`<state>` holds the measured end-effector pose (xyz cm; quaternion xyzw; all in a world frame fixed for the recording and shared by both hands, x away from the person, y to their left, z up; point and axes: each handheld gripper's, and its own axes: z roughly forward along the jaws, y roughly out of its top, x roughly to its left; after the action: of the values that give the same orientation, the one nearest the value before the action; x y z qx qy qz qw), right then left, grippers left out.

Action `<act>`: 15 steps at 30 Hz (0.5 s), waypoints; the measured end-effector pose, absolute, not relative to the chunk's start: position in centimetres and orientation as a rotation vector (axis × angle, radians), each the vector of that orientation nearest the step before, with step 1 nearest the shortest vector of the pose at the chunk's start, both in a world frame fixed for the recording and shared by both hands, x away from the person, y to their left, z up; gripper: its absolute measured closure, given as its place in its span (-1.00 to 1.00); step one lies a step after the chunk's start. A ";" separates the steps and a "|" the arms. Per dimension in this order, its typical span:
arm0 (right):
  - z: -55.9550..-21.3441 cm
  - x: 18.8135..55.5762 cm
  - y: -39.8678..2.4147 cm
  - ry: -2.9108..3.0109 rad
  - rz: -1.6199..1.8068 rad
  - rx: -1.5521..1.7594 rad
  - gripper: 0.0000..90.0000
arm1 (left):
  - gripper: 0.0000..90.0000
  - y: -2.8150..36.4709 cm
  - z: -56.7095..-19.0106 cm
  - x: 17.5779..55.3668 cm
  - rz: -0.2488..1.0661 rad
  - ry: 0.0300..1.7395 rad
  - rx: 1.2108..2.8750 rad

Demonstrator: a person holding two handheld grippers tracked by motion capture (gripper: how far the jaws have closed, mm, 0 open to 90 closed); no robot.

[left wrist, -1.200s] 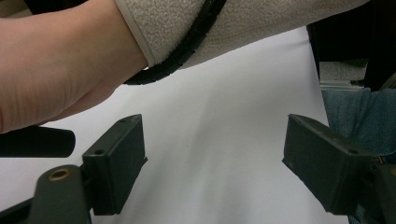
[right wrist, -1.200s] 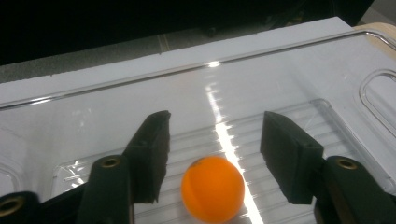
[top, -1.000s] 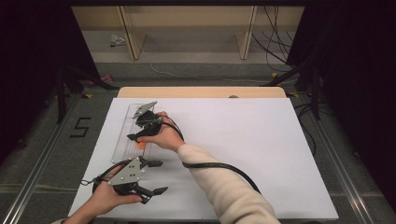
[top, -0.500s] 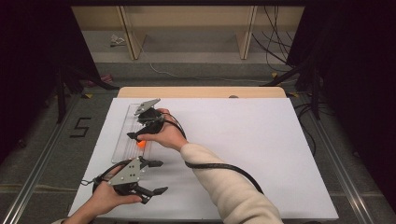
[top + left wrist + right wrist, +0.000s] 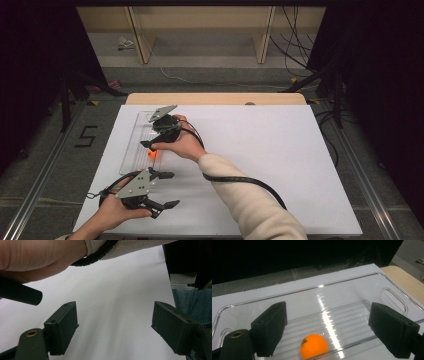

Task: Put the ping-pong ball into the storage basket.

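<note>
Right gripper (image 5: 325, 332) above the clear tray (image 5: 392, 300): its jaws have just been opening and now stand wide, gripping nothing. The orange ball (image 5: 314, 346) lies on the tray's ribbed floor. Left gripper (image 5: 113, 327), wide open and empty, unmoved over the white table (image 5: 280, 150).

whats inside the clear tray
One orange ball lies on the ribbed floor of the tray, between the right gripper's just-opened jaws. From above, hand and gripper cover part of it.
</note>
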<state>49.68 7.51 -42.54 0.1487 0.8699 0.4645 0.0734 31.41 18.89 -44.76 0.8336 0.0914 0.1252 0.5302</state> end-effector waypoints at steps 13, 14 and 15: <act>-42.2 49.5 5.8 2.596 1.395 0.476 -0.64 | -0.55 18.9 -44.8 31.4 0.299 0.222 1.987; -42.2 49.4 5.6 2.596 1.395 0.481 -0.64 | -0.55 18.9 -44.8 31.4 0.299 0.221 1.988; -42.2 49.4 5.4 2.594 1.395 0.482 -0.64 | -0.55 18.9 -44.8 31.4 0.299 0.222 1.987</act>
<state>49.42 5.43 -42.19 0.1610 0.8665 0.4659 0.0785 31.39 18.90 -44.77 0.8328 0.0931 0.1251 0.5311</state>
